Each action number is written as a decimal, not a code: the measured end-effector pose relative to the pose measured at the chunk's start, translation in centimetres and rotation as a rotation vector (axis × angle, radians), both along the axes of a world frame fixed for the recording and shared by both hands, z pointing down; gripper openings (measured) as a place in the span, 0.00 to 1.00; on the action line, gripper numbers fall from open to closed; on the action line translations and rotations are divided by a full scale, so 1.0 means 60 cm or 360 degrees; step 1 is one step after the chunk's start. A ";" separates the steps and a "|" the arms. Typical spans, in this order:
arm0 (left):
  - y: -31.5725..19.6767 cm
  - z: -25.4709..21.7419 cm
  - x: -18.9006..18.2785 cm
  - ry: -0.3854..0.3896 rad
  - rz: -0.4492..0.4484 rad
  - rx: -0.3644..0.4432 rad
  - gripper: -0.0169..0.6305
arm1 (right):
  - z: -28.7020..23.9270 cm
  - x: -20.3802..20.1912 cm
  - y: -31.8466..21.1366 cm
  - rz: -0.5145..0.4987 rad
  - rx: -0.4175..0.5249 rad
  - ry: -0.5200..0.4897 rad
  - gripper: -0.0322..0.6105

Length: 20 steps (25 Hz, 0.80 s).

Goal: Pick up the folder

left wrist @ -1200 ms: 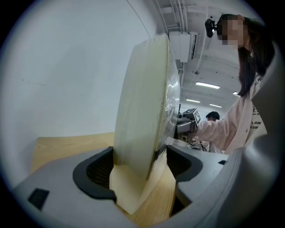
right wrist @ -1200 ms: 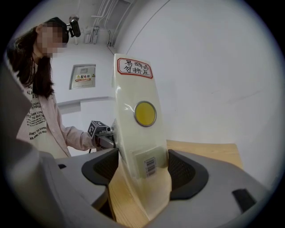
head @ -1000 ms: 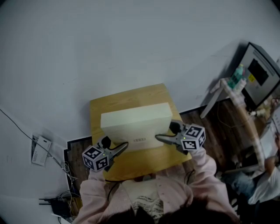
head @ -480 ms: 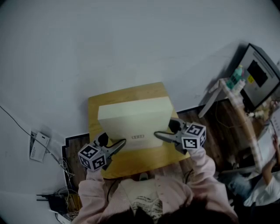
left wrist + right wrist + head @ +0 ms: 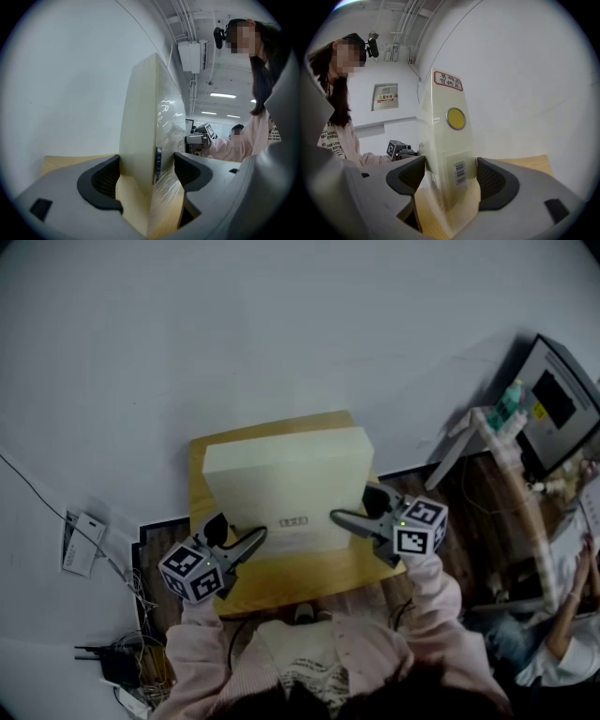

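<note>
Head view: the cream folder [image 5: 286, 474] lies broad face up over the small wooden table [image 5: 300, 582], against the pale wall. The left gripper [image 5: 257, 540] reaches in at the folder's near left corner. The right gripper [image 5: 339, 518] reaches in at its right side, close to the near edge, so the folder spans the space between the two tools. Whether its underside touches the table cannot be determined here. Left gripper view: the folder's edge stands between the jaws, which are spread wide and clamped on it. One pad [image 5: 107, 177] bears on the plain face; the other sits against the film-wrapped face. Table wood shows below the jaws. Right gripper view: the jaws are likewise closed on the folder, one pad [image 5: 490, 180] on each face, just beside a barcode label [image 5: 460, 173] and below a round yellow sticker [image 5: 455, 118].
</note>
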<state>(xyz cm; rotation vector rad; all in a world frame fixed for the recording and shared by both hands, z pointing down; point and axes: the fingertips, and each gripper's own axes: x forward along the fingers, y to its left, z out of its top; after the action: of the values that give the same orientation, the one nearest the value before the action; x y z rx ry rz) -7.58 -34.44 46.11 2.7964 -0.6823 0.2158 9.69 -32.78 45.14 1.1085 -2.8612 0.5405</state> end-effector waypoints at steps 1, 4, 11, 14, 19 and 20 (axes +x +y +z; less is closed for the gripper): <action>0.002 -0.004 -0.001 0.0002 -0.0007 0.0007 0.58 | -0.004 -0.001 0.001 -0.0001 0.0005 -0.0003 0.60; 0.010 -0.015 -0.002 0.0002 -0.0024 0.0026 0.58 | -0.016 -0.003 0.009 -0.0011 0.0019 -0.0008 0.60; 0.030 -0.045 0.003 0.0026 -0.0072 0.0062 0.58 | -0.046 0.003 0.023 -0.0026 0.0043 -0.0028 0.60; 0.038 -0.059 0.002 0.0033 -0.0093 0.0080 0.58 | -0.061 0.002 0.029 -0.0038 0.0064 -0.0018 0.60; 0.054 -0.079 -0.002 0.0060 -0.0135 0.0111 0.58 | -0.083 -0.001 0.040 -0.0052 0.0083 -0.0029 0.60; 0.057 -0.083 -0.001 0.0063 -0.0141 0.0119 0.58 | -0.086 0.000 0.042 -0.0051 0.0089 -0.0032 0.60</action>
<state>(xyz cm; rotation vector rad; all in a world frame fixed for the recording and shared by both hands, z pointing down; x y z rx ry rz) -7.66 -31.02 41.14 2.8248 -0.8189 0.1201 9.66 -30.25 39.97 1.0685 -2.9231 0.4760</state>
